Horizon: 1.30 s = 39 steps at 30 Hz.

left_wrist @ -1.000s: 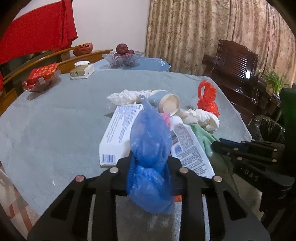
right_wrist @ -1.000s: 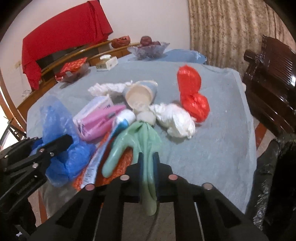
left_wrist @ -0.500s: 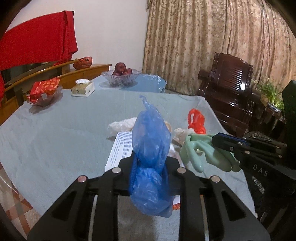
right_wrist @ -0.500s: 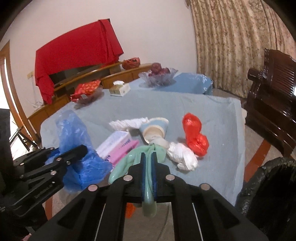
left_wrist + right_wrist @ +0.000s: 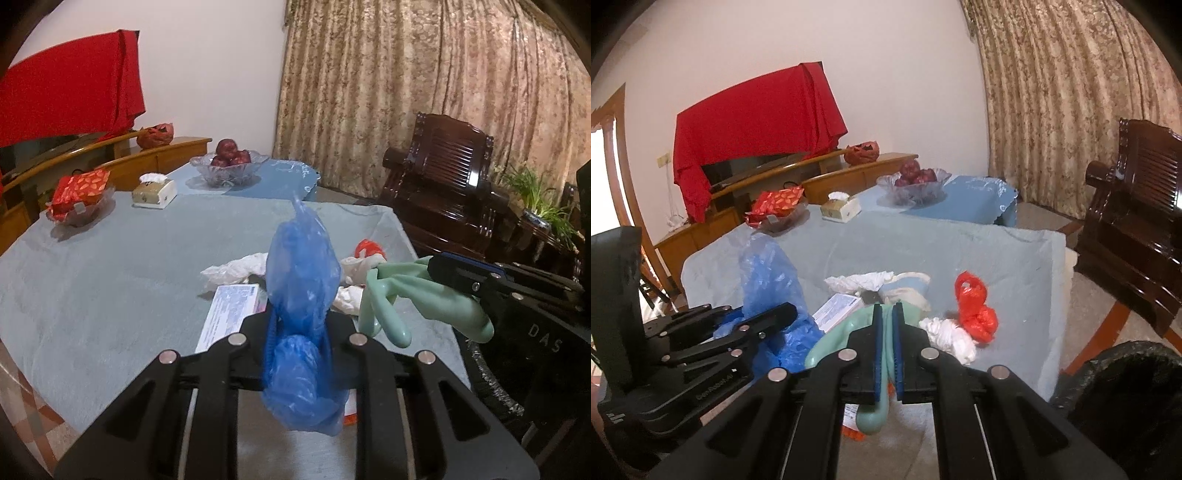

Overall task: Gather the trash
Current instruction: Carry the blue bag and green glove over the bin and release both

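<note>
- Left gripper (image 5: 297,328) is closing on a crumpled blue plastic bag (image 5: 301,280), raised above the grey-clothed table (image 5: 92,295).
- Right gripper (image 5: 886,345) is clenched on a green rubber glove (image 5: 417,295), also lifted off the table.
- Left on the table: white box (image 5: 838,312), paper cup (image 5: 910,290), white wads (image 5: 947,334), red bag (image 5: 975,314).
- Black-lined bin (image 5: 1126,398) waits right of the table; nothing dropped yet.
- A second ago both pieces sat lower, among the pile.

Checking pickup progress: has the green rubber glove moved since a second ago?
Yes. The green rubber glove, pinched in the right gripper, has risen off the table and now hangs above the remaining trash.
</note>
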Motion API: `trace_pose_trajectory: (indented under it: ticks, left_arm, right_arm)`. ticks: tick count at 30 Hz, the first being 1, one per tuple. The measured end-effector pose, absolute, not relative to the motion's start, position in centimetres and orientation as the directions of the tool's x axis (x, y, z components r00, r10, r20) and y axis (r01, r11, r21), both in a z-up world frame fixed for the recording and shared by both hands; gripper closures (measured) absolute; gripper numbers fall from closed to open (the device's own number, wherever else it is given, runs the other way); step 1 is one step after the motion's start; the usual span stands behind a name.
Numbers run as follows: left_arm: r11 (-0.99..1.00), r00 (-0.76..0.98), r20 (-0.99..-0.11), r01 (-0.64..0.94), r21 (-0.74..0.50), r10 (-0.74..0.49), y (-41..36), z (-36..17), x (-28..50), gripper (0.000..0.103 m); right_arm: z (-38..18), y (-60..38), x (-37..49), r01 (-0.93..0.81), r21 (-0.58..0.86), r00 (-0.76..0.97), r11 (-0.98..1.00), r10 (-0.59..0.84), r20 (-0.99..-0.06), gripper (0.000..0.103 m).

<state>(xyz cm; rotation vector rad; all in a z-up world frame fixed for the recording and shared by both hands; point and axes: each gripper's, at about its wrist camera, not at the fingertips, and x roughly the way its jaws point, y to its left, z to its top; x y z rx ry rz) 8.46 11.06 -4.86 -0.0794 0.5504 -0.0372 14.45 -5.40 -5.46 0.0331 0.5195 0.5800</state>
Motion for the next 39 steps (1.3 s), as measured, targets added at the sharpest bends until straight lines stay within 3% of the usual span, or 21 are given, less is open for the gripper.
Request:
trace_pose_trajectory:
  ticks: [22, 39]
  left_arm:
    - [0.958, 0.82, -0.497, 0.262, -0.116, -0.284, 1.4, -2.9, 10.7, 0.086]
    - [0.855, 0.706, -0.509, 0.5, -0.134, -0.493, -12.2, -4.4, 12.3, 0.086]
  right_arm:
    - [-2.4, -15.4, 11.9, -0.328, 0.142, 0.838, 0.934, 0.357, -0.411, 0.098]
    - [-5.5, -27.8, 7.9, -0.021, 0.132, 0.87, 0.991, 0.083, -0.486, 0.098]
